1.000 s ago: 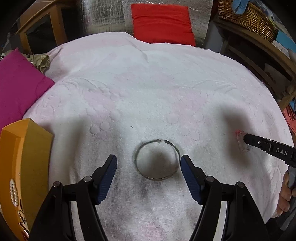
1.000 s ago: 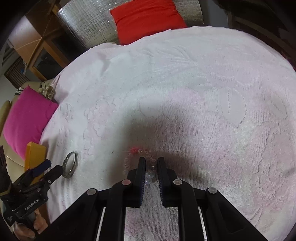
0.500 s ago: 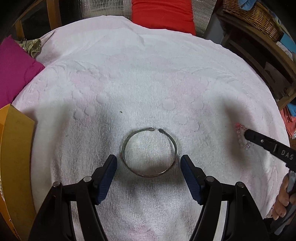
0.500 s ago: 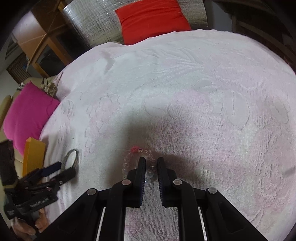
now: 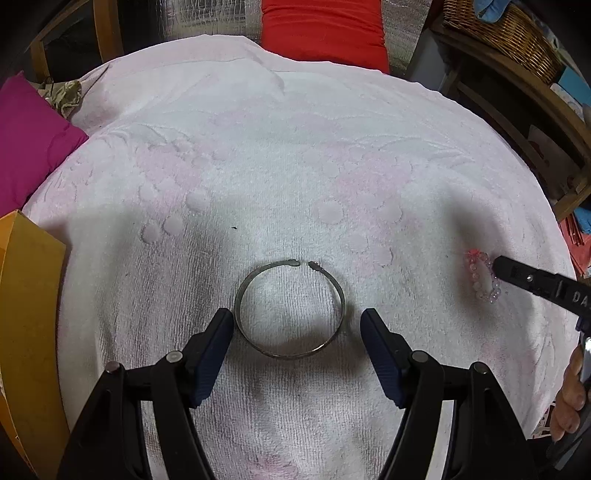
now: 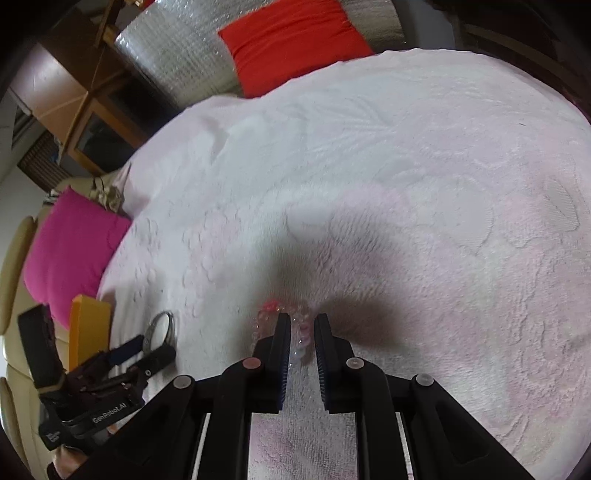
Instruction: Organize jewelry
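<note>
Red cushion [image 5: 323, 31], magenta cushion [image 5: 27, 144], wicker basket [image 5: 506, 33] ring the white towel [image 5: 295, 147].

My left wrist camera looks steeply down along its tongs [image 5: 297, 325] from close above the towel-covered tabletop [image 5: 295, 166], facing the red cushion [image 5: 325, 33]. My right wrist camera sits lower, tilted, looking along its tongs [image 6: 300, 326] leftward across the cloth. Both views share the metal bangle [image 5: 290, 310], the beaded bracelet [image 6: 291, 328], the orange box [image 6: 90, 328] and each other's tongs.
</note>
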`<action>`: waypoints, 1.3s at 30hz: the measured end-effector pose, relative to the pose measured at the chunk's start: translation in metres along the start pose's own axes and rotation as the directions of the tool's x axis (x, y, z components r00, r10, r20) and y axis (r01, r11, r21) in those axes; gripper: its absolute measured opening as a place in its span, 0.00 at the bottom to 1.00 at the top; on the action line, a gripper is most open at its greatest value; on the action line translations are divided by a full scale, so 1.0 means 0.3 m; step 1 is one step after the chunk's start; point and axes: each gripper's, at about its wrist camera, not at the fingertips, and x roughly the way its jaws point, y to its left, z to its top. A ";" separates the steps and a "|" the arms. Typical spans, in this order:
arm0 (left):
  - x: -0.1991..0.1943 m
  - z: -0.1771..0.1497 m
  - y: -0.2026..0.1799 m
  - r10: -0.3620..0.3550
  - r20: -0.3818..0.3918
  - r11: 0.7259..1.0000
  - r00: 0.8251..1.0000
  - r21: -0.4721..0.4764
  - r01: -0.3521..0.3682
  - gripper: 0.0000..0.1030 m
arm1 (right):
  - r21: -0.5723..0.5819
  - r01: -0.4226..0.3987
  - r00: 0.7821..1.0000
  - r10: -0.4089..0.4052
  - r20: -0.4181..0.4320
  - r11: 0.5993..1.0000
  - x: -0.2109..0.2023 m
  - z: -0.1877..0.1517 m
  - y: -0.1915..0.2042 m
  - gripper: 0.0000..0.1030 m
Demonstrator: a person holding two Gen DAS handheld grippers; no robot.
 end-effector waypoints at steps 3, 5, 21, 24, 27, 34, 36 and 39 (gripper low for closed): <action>-0.006 -0.002 -0.005 -0.002 0.001 1.000 1.000 -0.001 0.002 0.70 | -0.008 0.009 1.000 -0.009 -0.005 1.000 0.011 -0.005 0.010 0.25; -0.004 -0.006 0.003 -0.004 0.004 1.000 1.000 -0.003 0.004 0.70 | -0.019 0.015 1.000 -0.015 0.004 1.000 0.010 -0.011 0.017 0.26; -0.016 -0.005 0.026 -0.033 0.028 0.999 0.999 0.004 0.033 0.59 | -0.122 0.120 0.991 -0.111 0.078 0.985 0.005 -0.024 0.061 0.15; -0.024 -0.001 0.015 -0.040 0.034 0.999 0.999 0.005 0.040 0.59 | -0.114 0.118 0.989 -0.106 0.106 0.986 -0.020 -0.021 0.055 0.15; -0.030 0.002 0.002 -0.048 0.040 0.999 0.998 0.009 0.048 0.59 | -0.102 0.100 0.990 -0.089 0.109 0.990 -0.036 -0.012 0.043 0.15; -0.005 0.004 -0.009 -0.021 0.014 1.000 1.000 0.005 0.021 0.59 | -0.094 0.079 0.996 -0.074 0.054 0.992 -0.026 -0.008 0.036 0.17; 0.000 0.007 -0.020 -0.012 0.010 1.000 1.000 0.016 0.012 0.59 | -0.105 0.089 0.996 -0.085 0.040 0.990 -0.014 -0.013 0.043 0.18; 0.008 0.007 -0.025 -0.007 0.003 1.000 1.000 0.020 0.007 0.60 | -0.125 0.099 0.995 -0.098 0.015 0.987 0.008 -0.022 0.055 0.19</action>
